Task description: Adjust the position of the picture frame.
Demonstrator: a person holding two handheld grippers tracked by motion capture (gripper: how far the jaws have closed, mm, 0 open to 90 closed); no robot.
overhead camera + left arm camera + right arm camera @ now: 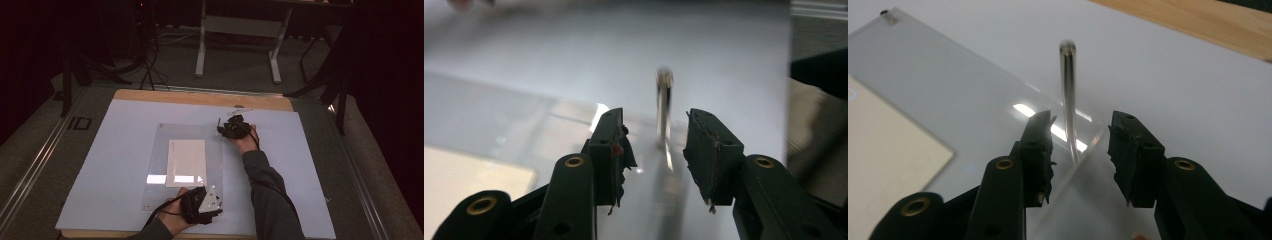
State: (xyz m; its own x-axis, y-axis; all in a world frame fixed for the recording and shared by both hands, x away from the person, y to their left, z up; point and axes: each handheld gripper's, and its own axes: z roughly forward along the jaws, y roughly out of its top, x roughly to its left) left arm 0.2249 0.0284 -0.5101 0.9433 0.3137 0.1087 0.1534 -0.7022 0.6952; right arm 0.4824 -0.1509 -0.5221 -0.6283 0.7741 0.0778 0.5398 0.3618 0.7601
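White surface (100, 165) carries a clear acrylic plate (157, 165); both the left gripper (655, 145) and right gripper (1080, 145) stand open, empty, straddling upright metal corner posts (1068, 95), likely about to close on them.

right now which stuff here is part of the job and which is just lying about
In the job:
- left gripper, open around a metal post
- right gripper, open around another post
- clear sheet
- white paper

Lying about:
- table frame
- floor cables
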